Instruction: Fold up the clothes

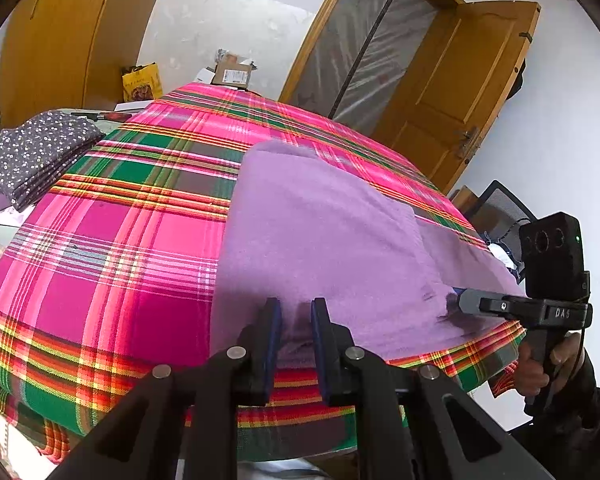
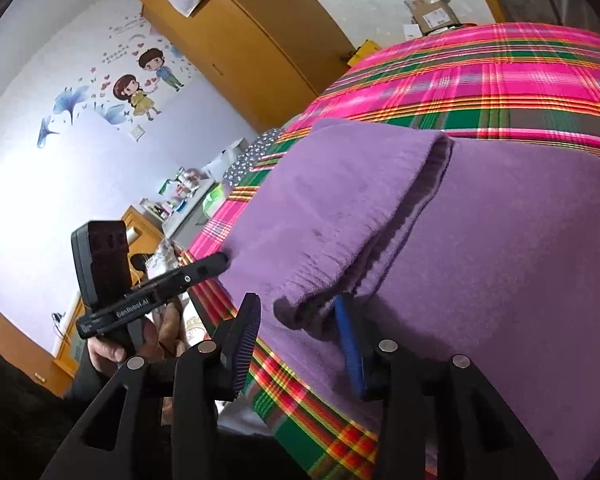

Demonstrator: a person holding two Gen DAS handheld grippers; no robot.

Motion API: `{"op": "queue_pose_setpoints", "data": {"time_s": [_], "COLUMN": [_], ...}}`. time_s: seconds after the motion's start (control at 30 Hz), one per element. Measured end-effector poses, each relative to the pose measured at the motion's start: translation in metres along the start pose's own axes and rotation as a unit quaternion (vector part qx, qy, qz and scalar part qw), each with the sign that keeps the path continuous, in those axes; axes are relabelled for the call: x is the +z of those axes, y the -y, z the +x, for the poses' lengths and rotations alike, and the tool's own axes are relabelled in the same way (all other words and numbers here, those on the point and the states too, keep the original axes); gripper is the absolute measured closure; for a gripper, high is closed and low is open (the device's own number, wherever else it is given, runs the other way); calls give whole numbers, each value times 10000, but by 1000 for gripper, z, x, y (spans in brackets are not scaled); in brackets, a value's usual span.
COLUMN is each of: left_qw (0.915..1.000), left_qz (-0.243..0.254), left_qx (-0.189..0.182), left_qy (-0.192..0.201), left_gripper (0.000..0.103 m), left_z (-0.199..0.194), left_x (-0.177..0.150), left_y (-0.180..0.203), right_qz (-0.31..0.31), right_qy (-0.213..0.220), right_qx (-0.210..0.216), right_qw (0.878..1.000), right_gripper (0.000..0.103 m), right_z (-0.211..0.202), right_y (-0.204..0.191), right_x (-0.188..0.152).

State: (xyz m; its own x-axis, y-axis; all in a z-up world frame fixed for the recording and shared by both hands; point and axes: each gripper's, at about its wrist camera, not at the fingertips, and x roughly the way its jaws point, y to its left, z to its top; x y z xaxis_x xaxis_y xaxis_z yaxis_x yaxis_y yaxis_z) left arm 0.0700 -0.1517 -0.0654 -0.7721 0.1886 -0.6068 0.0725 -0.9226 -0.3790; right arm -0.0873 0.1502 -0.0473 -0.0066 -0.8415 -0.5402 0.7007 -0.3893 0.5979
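Observation:
A purple fleece garment (image 1: pixel 320 240) lies partly folded on the plaid-covered table (image 1: pixel 112 240). My left gripper (image 1: pixel 296 316) has its jaws a small gap apart, with the garment's near hem between the pads. My right gripper (image 2: pixel 300 320) is open around a folded sleeve or edge of the garment (image 2: pixel 500 260); the blue pad (image 2: pixel 350 344) lies under the fold. The right gripper also shows in the left wrist view (image 1: pixel 456 300), tips on the garment's right edge. The left gripper shows in the right wrist view (image 2: pixel 220 260) at the garment's left edge.
A folded dark dotted garment (image 1: pixel 36 152) lies at the table's far left. A cardboard box (image 1: pixel 232 74) and a yellow bag (image 1: pixel 142 82) stand behind the table. A wooden door (image 1: pixel 460 92) stands open at the right, with a chair (image 1: pixel 500 208) beside the table.

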Motion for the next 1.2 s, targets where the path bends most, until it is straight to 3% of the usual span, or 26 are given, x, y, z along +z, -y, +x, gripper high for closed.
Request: {"op": "queue_pose_setpoints", "data": {"time_s": [0.2,0.27,0.33,0.53,0.67,0.8,0.87,0.93,1.03,1.2], "left_qw": [10000,10000,10000,9999,9998,9997,9997,9997,9998,9999], "left_qz": [27,24,29,116,171,213,218,233,180,119], "left_qx": [8,11,11,-42,-78,-65,-60,-39,-10,18], "left_qy": [-29,-32,-37,-93,-117,-21,22,12,-15,-30], "left_gripper": [88,88,88,88,88,88,88,88,88,88], "left_z": [2,2,2,2,1,-3,-6,-5,-4,-3], "left_x": [1,1,1,1,0,5,7,7,7,6], "left_y": [2,2,3,10,13,14,13,13,11,7], "right_qz": [-2,-95,-107,-244,-80,228,220,80,-253,-546], "right_qy": [-134,-141,-105,-9,-33,236,266,243,116,-165], "right_qx": [-135,-268,-305,-380,-550,-337,-219,-128,-1,-178], "right_qw": [9998,9995,9994,9990,9984,9989,9992,9996,9996,9982], "right_gripper": [63,82,91,102,103,94,76,70,68,59], "right_z": [6,5,3,-6,-11,-22,-23,-22,-17,-1], "right_y": [0,-1,0,-1,12,19,17,11,-2,-10], "right_x": [2,1,1,-1,-4,-4,-2,-3,-4,-7]}}
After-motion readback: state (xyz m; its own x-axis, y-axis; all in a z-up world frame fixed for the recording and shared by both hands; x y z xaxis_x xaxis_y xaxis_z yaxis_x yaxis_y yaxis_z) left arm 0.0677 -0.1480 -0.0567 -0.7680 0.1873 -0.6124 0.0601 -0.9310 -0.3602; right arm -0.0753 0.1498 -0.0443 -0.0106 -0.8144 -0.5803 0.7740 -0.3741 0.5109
